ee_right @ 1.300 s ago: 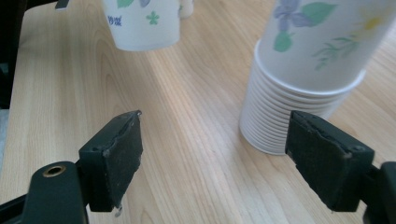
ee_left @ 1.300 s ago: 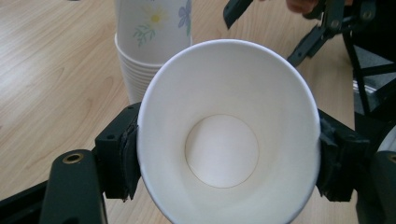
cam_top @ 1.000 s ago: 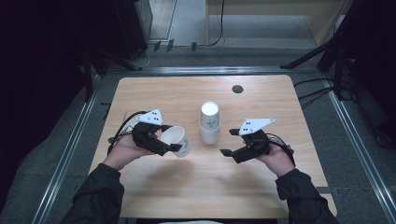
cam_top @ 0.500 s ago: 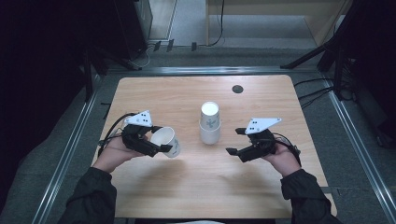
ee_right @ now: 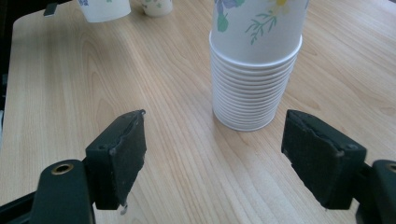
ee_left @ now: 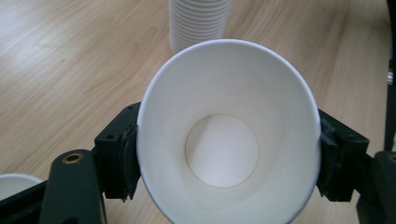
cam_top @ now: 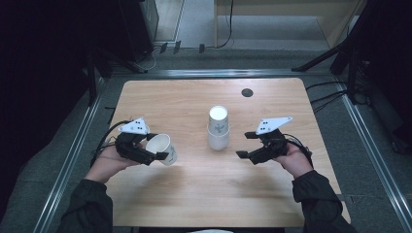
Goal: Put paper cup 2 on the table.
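left hand-held gripper (ee_left: 224, 154) clamps paper cup (ee_left: 229, 135).

A white paper cup (cam_top: 162, 149) is held tipped on its side over the left part of the desk (cam_top: 194, 204), its open mouth facing the left gripper's camera and its inside empty. An upside-down stack of flower-printed paper cups (cam_top: 218, 128) stands at the desk's middle, well apart from it.

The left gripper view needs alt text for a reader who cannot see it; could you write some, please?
A white paper cup, its open mouth facing the camera, is clamped between the left tongs' two black pads. Behind it a stack of cups stands on the wooden table.
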The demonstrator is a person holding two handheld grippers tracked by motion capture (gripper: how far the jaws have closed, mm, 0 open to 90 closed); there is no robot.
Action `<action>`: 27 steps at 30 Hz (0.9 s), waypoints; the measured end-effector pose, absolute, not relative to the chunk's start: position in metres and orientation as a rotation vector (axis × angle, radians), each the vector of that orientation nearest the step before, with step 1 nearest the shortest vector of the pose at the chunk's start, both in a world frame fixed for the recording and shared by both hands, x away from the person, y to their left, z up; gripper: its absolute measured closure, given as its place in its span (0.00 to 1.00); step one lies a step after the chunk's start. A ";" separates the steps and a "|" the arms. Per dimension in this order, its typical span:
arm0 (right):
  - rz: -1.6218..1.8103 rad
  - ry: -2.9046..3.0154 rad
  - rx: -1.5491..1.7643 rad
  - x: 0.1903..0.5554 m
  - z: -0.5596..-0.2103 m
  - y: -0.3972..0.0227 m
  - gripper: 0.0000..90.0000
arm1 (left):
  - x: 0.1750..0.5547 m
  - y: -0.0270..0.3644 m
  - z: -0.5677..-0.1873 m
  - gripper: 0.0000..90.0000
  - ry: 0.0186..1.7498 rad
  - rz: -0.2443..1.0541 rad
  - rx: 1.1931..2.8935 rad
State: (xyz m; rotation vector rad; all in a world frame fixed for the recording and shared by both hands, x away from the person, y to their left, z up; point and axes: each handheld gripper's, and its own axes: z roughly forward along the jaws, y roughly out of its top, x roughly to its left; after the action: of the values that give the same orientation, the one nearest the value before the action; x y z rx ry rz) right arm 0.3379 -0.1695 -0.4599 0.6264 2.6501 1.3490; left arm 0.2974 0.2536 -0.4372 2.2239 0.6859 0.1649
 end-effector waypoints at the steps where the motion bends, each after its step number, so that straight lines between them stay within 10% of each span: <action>1: 1.345 2.646 0.633 0.339 -0.460 -0.170 0.25 | 0.297 0.255 -0.438 0.26 0.687 0.174 2.225; 27: 1.311 2.619 0.684 0.346 -0.462 -0.177 0.25 | 0.297 0.292 -0.466 0.26 0.764 0.185 2.280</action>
State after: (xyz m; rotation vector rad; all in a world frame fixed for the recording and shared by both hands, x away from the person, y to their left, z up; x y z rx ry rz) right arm 0.3457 -0.1768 -0.4618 0.6836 2.6190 1.3107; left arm 0.2968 0.2924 -0.4657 2.2796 0.7639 0.1853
